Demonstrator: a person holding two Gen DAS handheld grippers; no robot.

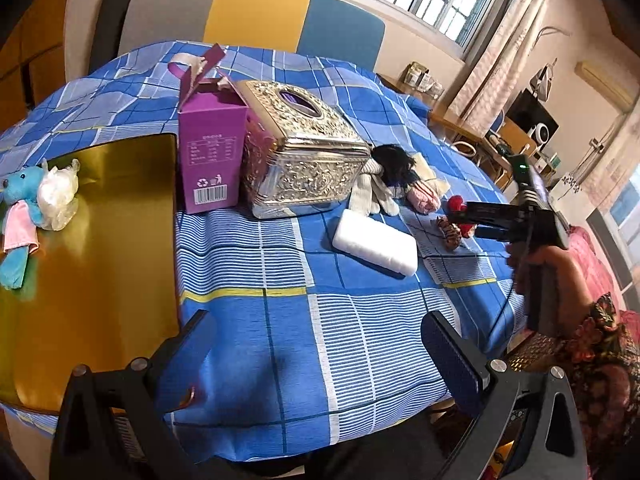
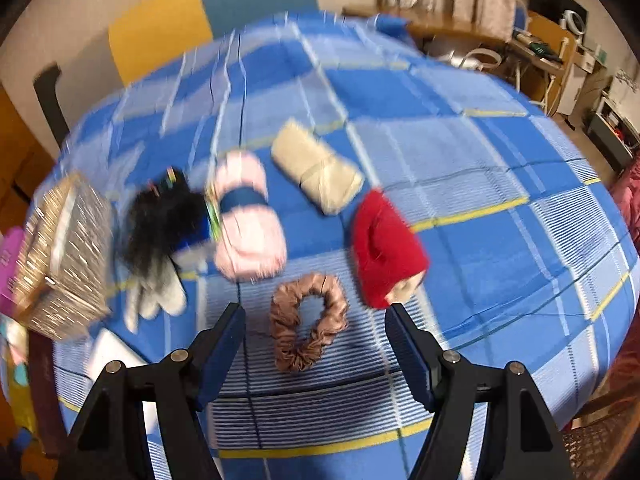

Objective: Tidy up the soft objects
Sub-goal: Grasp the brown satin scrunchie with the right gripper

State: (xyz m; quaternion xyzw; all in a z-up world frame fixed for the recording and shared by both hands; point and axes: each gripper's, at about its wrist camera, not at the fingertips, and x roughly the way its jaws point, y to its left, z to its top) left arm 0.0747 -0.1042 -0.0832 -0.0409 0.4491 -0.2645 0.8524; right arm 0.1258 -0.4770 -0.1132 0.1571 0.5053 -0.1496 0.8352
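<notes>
Step in hand, by the look of it: picking the scrunchie (image 2: 308,322) with the right gripper (image 2: 316,344), fingers wide apart and empty, poised just above the ring and straddling it. Right view blurred, so fine contact hard to judge. Best done by lowering straight down, one finger outside the ring and one through the hole or both pinching one side of the band, then closing gently; satin fabric probably slippery, so a deep bite is wiser than a tip pinch. Worth keeping the right finger off the red hat (image 2: 386,248), lying just beyond the scrunchie to the right.

Left gripper (image 1: 320,356) also spread wide and empty, hovering low over bare cloth well left of the scrunchie, out of the way.

Other soft things beyond the scrunchie: pink roll (image 2: 248,216), beige roll (image 2: 316,170), black fluff (image 2: 160,216) over a white glove (image 2: 154,292). Silver box (image 1: 300,148) and purple carton (image 1: 212,156) far left of it; blue plush (image 1: 20,216) on the gold tray (image 1: 92,264) further left, a likely drop spot.

Bench (image 2: 500,240) edge falls away close behind the scrunchie, toward the camera; open cloth to its right gives room for lifting clear.
</notes>
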